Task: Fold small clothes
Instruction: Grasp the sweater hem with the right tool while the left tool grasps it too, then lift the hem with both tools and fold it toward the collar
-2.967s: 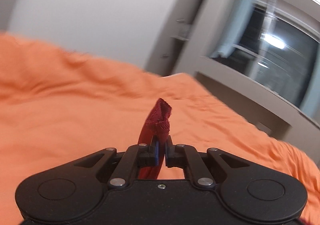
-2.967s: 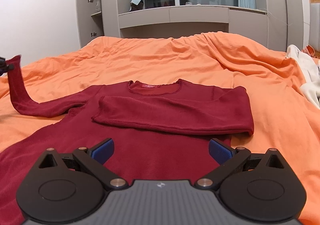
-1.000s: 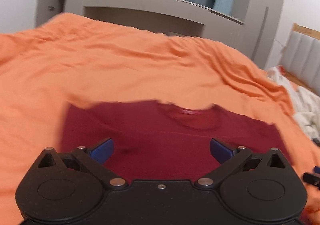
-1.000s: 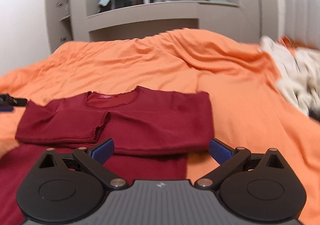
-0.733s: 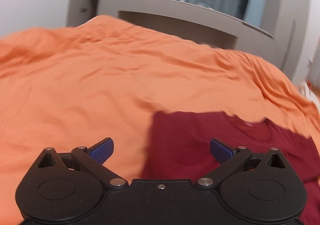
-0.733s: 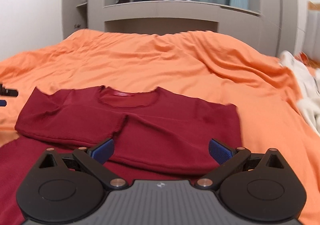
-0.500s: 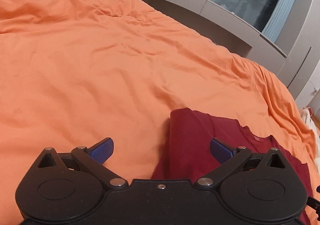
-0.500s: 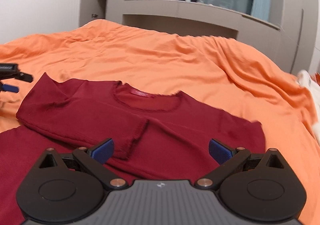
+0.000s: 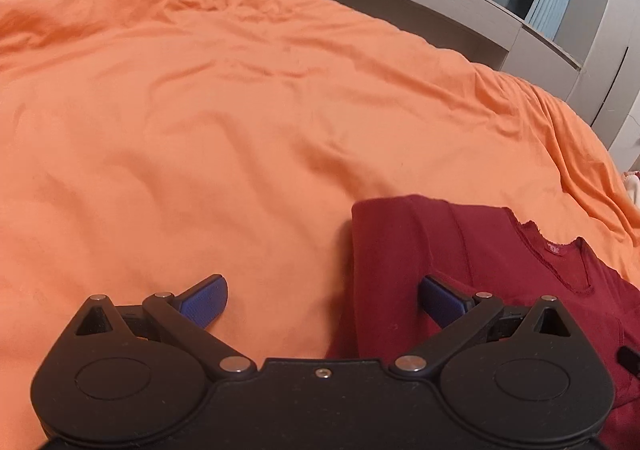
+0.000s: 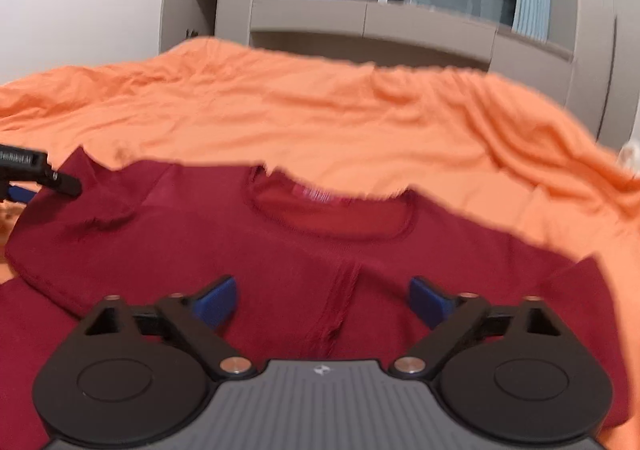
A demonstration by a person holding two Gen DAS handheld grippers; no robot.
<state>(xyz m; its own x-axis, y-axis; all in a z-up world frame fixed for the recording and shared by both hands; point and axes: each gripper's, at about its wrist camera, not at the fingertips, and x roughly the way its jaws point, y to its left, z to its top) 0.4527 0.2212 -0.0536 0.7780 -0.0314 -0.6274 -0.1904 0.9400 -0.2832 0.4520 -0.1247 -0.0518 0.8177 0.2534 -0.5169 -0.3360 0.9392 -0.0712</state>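
A dark red long-sleeved top (image 10: pixel 280 250) lies flat on the orange bed cover, neckline (image 10: pixel 332 205) away from me, both sleeves folded across the chest and meeting near the middle (image 10: pixel 344 290). My right gripper (image 10: pixel 322 300) is open and empty, low over the folded sleeves. My left gripper (image 9: pixel 322 296) is open and empty, straddling the top's left shoulder edge (image 9: pixel 384 250); its right finger is over the cloth, its left finger over the cover. The left gripper's tip shows at the right wrist view's left edge (image 10: pixel 60 181).
The orange bed cover (image 9: pixel 200 109) spreads wide to the left and beyond the top, with soft wrinkles. A grey wall unit with a window (image 10: pixel 400 29) stands behind the bed. A bit of white cloth (image 9: pixel 632 185) lies at the far right.
The left gripper let go of the left sleeve, which now lies folded over the chest, and moved to the top's left shoulder edge. The right gripper moved closer and lower over the top.
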